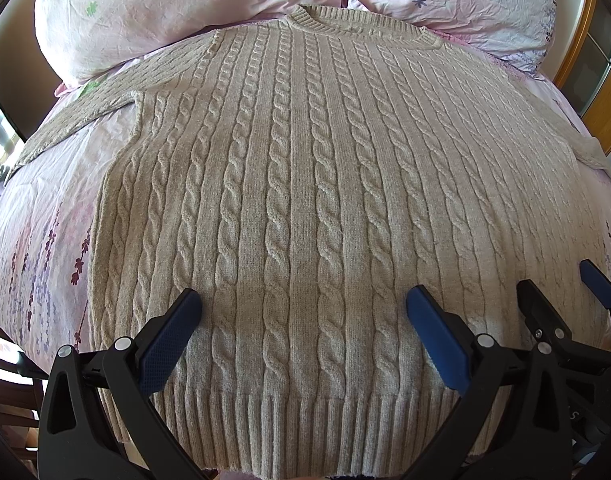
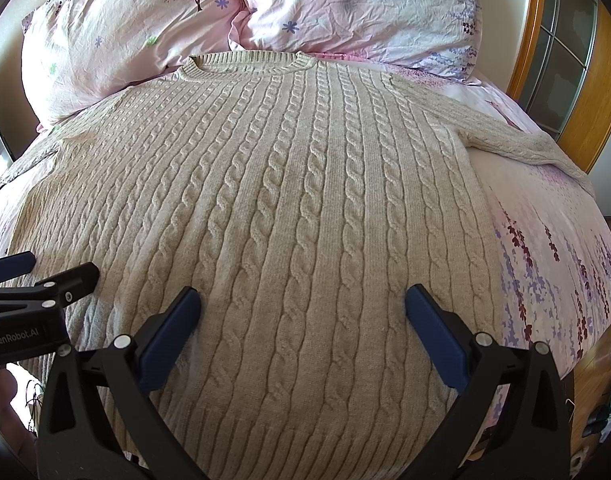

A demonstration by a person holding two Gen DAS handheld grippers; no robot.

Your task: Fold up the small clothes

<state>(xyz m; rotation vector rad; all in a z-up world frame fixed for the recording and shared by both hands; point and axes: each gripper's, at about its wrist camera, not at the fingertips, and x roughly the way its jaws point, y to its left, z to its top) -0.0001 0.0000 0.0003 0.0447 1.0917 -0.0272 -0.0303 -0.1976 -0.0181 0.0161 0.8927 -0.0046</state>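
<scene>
A beige cable-knit sweater lies flat on the bed, collar far, ribbed hem near, sleeves spread to both sides. It also fills the right wrist view. My left gripper is open and empty, hovering over the lower middle of the sweater near the hem. My right gripper is open and empty over the lower right part of the sweater. The right gripper also shows at the right edge of the left wrist view, and the left gripper at the left edge of the right wrist view.
Two pink floral pillows lie at the head of the bed behind the collar. The pink floral bedsheet surrounds the sweater. A wooden-framed glass door stands at the far right. A dark wooden chair is at lower left.
</scene>
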